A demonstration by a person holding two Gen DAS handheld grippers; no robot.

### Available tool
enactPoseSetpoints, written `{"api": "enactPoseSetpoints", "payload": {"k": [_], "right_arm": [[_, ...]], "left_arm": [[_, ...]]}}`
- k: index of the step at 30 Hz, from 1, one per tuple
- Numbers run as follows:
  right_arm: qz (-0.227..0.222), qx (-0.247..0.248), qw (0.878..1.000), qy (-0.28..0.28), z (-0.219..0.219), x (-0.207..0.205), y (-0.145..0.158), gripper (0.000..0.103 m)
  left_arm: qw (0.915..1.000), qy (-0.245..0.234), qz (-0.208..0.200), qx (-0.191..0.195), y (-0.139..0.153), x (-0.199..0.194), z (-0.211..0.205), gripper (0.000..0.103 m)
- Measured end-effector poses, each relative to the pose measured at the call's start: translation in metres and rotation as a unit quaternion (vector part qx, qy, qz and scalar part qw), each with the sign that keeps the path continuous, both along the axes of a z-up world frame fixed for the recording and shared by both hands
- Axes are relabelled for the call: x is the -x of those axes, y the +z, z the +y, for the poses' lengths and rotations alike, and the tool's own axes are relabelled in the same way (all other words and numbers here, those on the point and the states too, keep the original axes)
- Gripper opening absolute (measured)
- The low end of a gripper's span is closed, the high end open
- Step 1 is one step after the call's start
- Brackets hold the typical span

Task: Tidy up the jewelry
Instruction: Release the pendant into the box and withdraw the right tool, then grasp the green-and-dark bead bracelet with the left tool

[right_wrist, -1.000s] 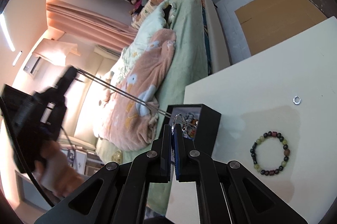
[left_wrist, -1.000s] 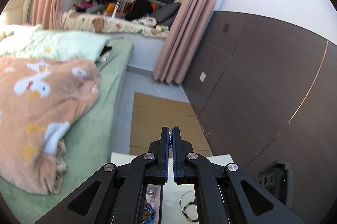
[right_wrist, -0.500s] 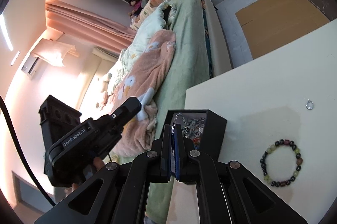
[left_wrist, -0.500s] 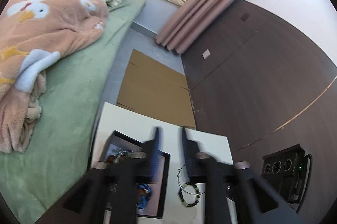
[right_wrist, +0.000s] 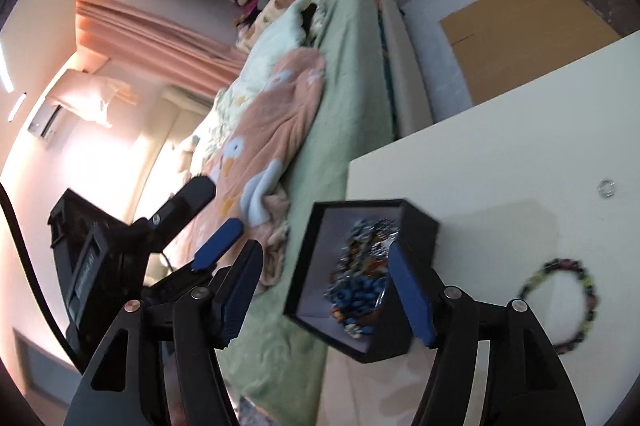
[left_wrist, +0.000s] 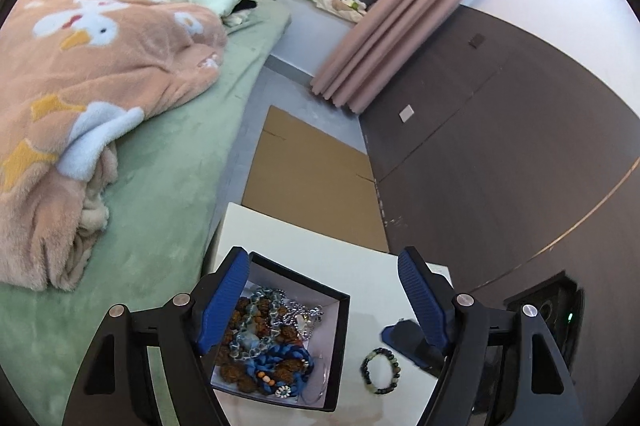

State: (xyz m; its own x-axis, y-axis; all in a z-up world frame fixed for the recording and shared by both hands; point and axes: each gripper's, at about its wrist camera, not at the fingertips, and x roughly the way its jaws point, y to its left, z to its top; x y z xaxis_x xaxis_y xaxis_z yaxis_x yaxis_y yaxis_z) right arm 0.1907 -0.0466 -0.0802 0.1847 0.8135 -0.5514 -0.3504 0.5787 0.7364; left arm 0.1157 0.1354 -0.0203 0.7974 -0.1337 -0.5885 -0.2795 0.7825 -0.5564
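Fisheye bending curves both views' edges; warm glare whitens the right view's left side, its foreground motion-blurred.

Bedroom around the white desk (left_wrist: 312, 246)
A peach duck-print blanket (left_wrist: 92, 73) lies bunched on the green bed (left_wrist: 168, 193); flattened cardboard (left_wrist: 308, 181) covers the floor beside pink curtains (left_wrist: 404, 29) and dark wall panels (left_wrist: 500, 153).

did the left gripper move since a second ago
Yes. In the left wrist view the left gripper has dipped toward the white table; the black jewelry box now sits between its jaws, which have just been opening, gripping nothing.
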Motion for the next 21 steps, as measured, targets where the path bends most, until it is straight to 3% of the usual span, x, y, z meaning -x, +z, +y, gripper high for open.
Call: {"api": "enactPoseSetpoints", "payload": {"k": [6,12,19,21], "right_arm": [[-0.007,0.024,0.998,-0.052,-0.038,-0.006,0.008,0.066],[0.003,0.049,0.994,-0.102,-0.079,-0.013,0.012,0.066],[0.029,0.1,0.982,-0.157,-0.127,-0.023,0.005,0.066],[0.038,0.11,0.979,-0.168,-0.14,-0.025,0.004,0.066]], "left_arm": [[0.9997,-0.011,0.013,-0.018,-0.005,-0.005,-0.018,0.077],[0.9976,-0.059,0.019,-0.032,-0.01,-0.016,-0.054,0.074],[0.9889,-0.117,0.035,-0.083,-0.018,-0.026,-0.101,0.07],[0.9863,-0.129,0.045,-0.092,-0.024,-0.028,-0.111,0.064]]}}
